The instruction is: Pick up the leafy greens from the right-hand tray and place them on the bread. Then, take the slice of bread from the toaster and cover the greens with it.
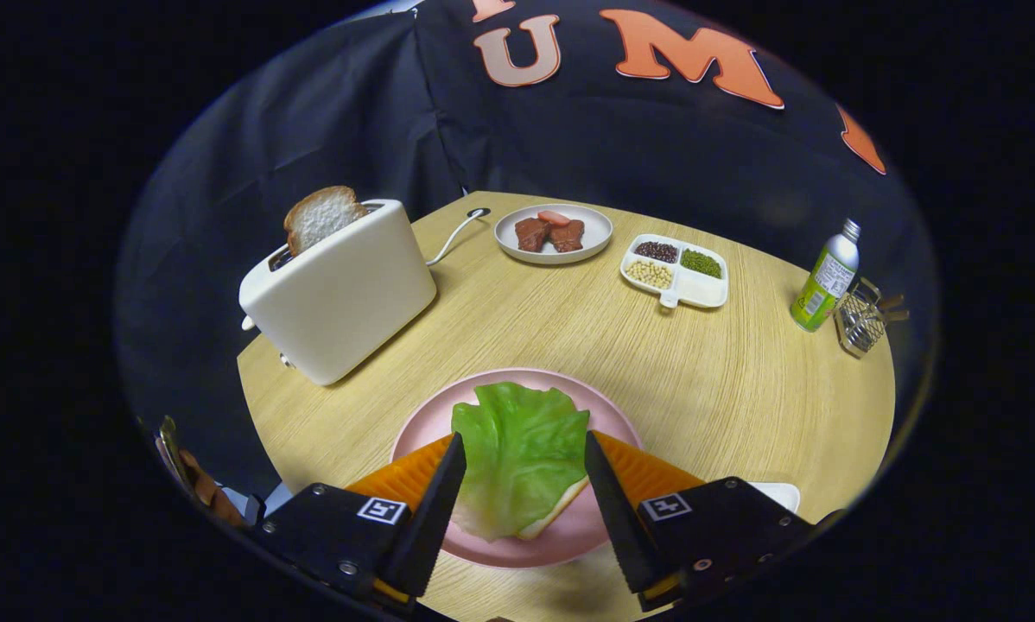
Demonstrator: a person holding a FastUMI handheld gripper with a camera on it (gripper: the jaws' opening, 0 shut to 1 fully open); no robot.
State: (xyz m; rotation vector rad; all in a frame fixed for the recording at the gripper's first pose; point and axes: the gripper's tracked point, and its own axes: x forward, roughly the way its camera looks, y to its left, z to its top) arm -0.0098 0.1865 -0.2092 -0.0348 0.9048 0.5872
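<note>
The gripper (523, 449) is released, its two fingers spread wide on either side of the lettuce leaf (517, 453) without pressing on it. The leaf lies on a bread slice (556, 514) on the pink plate (422, 436), covering most of it. Beyond the fingers to the left stands a white toaster (340, 289) with a second slice of bread (320, 216) sticking up from its slot. Farther back sit a plate of meat (553, 233) and a divided dish of beans (676, 269); a green bottle (824, 278) stands beside a wire basket (863, 320).

meat plate (554, 234), bean tray (675, 270), green bottle (825, 277), wire basket (861, 318)
</note>
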